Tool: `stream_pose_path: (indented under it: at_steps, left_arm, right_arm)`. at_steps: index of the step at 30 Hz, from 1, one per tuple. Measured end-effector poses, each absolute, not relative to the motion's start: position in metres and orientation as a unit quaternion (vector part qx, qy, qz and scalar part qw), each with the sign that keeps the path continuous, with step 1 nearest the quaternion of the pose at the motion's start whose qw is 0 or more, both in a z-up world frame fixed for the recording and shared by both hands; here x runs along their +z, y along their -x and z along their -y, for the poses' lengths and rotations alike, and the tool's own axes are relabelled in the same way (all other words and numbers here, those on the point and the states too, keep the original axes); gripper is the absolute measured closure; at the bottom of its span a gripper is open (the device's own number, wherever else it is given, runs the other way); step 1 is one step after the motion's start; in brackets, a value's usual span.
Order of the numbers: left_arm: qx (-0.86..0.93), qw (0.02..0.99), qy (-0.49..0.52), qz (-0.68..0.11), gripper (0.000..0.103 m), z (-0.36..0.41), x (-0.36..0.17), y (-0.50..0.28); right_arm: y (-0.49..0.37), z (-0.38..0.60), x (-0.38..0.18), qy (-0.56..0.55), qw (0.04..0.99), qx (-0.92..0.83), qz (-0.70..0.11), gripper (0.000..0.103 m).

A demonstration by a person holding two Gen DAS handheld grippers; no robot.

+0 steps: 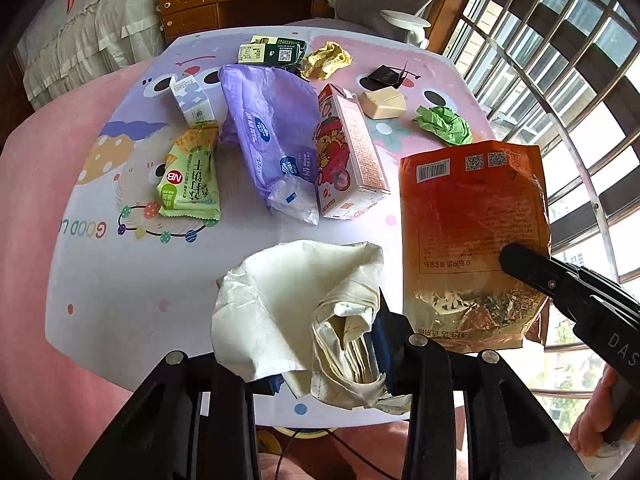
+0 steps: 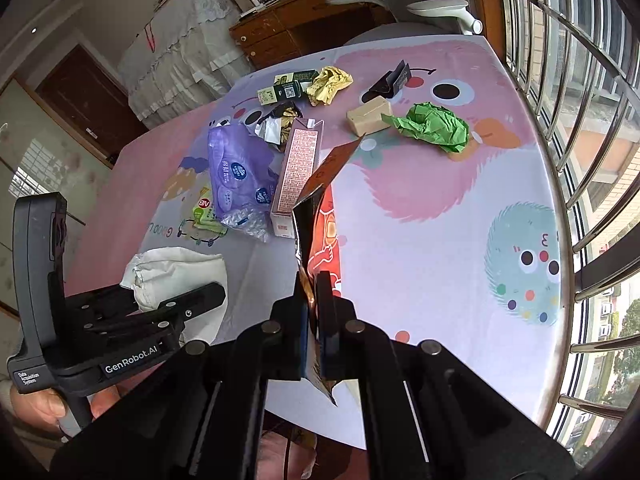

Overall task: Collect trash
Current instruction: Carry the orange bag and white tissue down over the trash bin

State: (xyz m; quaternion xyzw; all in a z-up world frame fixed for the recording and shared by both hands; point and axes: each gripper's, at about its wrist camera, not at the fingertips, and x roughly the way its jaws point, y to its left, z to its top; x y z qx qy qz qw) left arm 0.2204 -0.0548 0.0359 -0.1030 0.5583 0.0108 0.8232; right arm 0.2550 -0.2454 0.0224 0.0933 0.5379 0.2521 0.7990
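Here, left wrist view first. My left gripper (image 1: 376,344) has its jaws closed on the crumpled white bag (image 1: 288,312), bunched folds pinched against the right-hand finger, the rest billowing out over the near edge of the table (image 1: 100,272). To the right my right gripper (image 1: 516,260) pokes in from the side, its tip pressed on the orange snack pouch (image 1: 472,216), which hangs upright, back panel and barcode facing me. Beyond, flat on the cartoon tablecloth: green cracker wrapper (image 1: 190,176), purple tissue pack (image 1: 272,132), strawberry milk carton (image 1: 348,152) lying on its side just beside the purple pack, small white-and-blue box (image 1: 190,98), dark green box (image 1: 276,52), yellow paper wad (image 1: 326,60), tan block (image 1: 384,104), green paper wad (image 1: 444,124), small black piece (image 1: 386,74).

Right wrist view. My right gripper (image 2: 314,312) is clamped tight on the orange snack pouch (image 2: 316,208), seen edge-on, held vertical above the table (image 2: 420,280) with its lower corner sticking out below the fingers. At left, my left gripper (image 2: 208,292) sits with the white bag (image 2: 172,268) against it; I cannot tell its jaw gap from this side. A hand (image 2: 48,404) grips its handle. The green paper wad (image 2: 432,126), tan block (image 2: 368,116), yellow paper wad (image 2: 330,84), purple tissue pack (image 2: 240,172) and milk carton (image 2: 298,168) lie farther back.
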Motion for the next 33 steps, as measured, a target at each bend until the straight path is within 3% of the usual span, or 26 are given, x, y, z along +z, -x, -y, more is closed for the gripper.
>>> stream_pose_path:
  at_steps: [7,15,26,33]
  left_arm:
    - [-0.041,0.847,0.062,-0.526,0.068,0.020,0.067,-0.149]
    - [-0.087,0.853,0.023,-0.515,0.068,-0.014,0.066,-0.063]
    - [-0.123,0.814,-0.002,-0.567,0.068,-0.013,-0.004,0.029]
    - [-0.111,0.777,-0.001,-0.619,0.068,0.003,-0.100,0.057]
  right_arm:
    - [-0.170,0.230,0.043,-0.107,0.821,0.199,-0.524,0.101]
    - [-0.073,0.197,0.047,-0.115,0.834,0.147,-0.519,0.101]
    - [0.033,0.178,-0.002,-0.109,0.789,0.113,-0.594,0.101]
    - [0.054,0.174,-0.113,-0.114,0.742,0.094,-0.654,0.101]
